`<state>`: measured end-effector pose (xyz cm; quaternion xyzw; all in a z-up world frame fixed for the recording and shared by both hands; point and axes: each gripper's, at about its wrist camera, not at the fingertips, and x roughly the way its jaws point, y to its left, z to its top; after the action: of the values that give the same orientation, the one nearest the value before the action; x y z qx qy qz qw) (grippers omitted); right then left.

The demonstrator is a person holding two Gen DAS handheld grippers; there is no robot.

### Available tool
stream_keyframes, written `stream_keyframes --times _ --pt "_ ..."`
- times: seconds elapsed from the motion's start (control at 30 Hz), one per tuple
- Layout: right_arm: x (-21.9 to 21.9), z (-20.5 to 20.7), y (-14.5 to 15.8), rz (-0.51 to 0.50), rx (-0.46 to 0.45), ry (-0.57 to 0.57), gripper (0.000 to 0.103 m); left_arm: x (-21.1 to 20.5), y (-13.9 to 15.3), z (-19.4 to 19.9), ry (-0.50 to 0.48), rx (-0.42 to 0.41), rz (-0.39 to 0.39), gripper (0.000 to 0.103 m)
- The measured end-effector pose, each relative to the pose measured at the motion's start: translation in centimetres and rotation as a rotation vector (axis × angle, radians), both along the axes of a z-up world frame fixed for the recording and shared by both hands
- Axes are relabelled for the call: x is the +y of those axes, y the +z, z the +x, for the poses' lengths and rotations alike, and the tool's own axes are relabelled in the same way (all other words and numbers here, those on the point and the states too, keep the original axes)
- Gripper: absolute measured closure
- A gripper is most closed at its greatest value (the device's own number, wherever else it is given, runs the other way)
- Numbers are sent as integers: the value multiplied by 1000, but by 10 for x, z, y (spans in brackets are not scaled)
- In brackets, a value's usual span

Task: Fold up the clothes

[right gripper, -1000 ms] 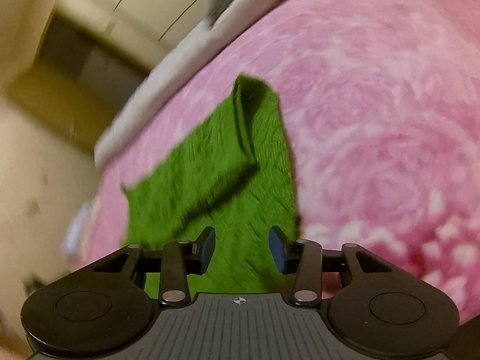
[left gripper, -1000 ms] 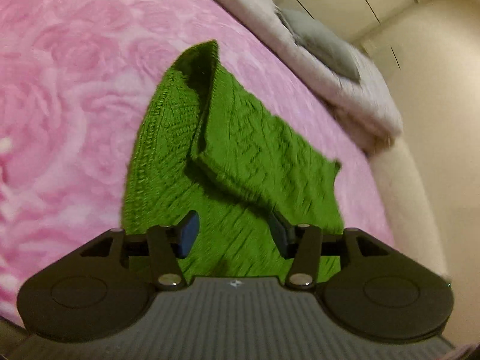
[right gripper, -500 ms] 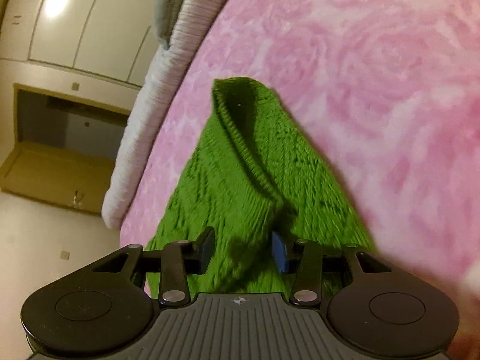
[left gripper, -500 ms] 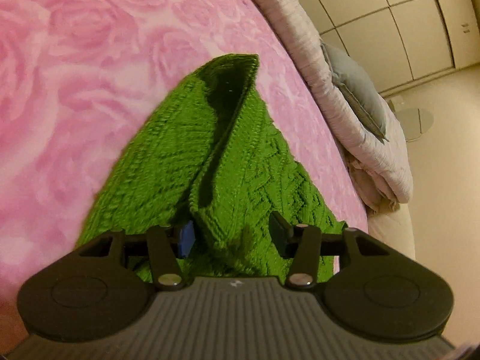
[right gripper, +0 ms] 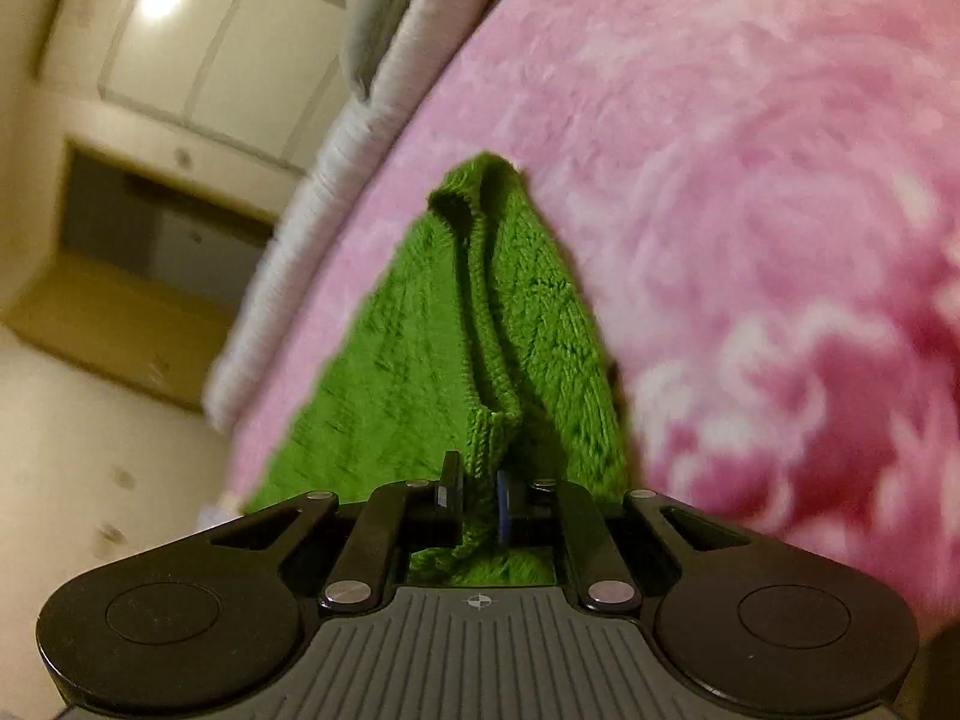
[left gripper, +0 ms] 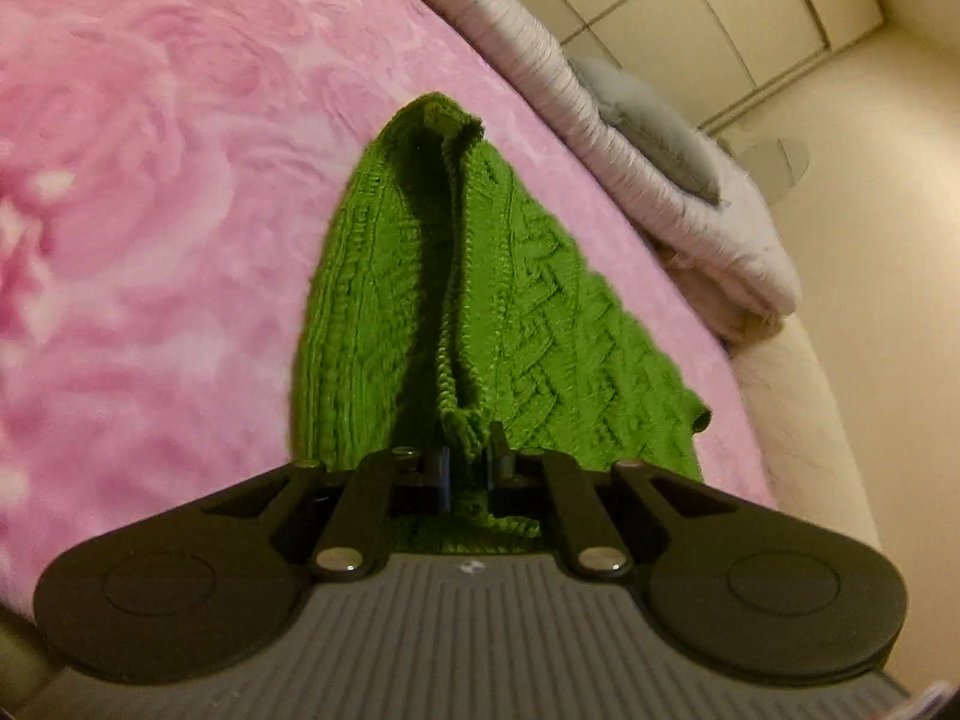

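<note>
A green cable-knit garment lies folded on a pink rose-patterned blanket. My left gripper has its jaws closing on the near edge of the knit, and a ridge of fabric rises from between the pads. In the right wrist view the same green garment runs away from me toward a far corner. My right gripper is also closing, with a fold of the knit pinched between its pads.
A rolled whitish quilt with a grey pillow lies along the far edge of the bed. Beyond it are cream cabinet doors and a pale floor. The bed's edge drops off on the right.
Both grippers went from wide open above the garment to closed on its near edge. The knit has bunched into a raised ridge between the two grips.
</note>
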<state>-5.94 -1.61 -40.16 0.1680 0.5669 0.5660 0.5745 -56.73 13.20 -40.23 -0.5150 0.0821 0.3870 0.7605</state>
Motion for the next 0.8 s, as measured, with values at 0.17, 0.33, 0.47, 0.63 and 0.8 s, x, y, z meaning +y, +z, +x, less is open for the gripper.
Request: stream_keyframes --times 0.17,0.33,0.47,0.63,0.8 --pt "-13 -5 22 60 -58 8 95 -11 14 5 -36 23 60 96" --pt "-19 -6 16 35 -37 -9 95 -20 6 4 -33 41 43 96" --pt "-28 -7 12 18 -39 -12 95 -25 4 1 -40 53 39 96" --pt "-34 -8 7 2 -46 -10 95 -25 2 3 -48 85 49 96" --pt "-27 -23 24 -48 -256 68 91 -26 14 5 -46 159 34 89"
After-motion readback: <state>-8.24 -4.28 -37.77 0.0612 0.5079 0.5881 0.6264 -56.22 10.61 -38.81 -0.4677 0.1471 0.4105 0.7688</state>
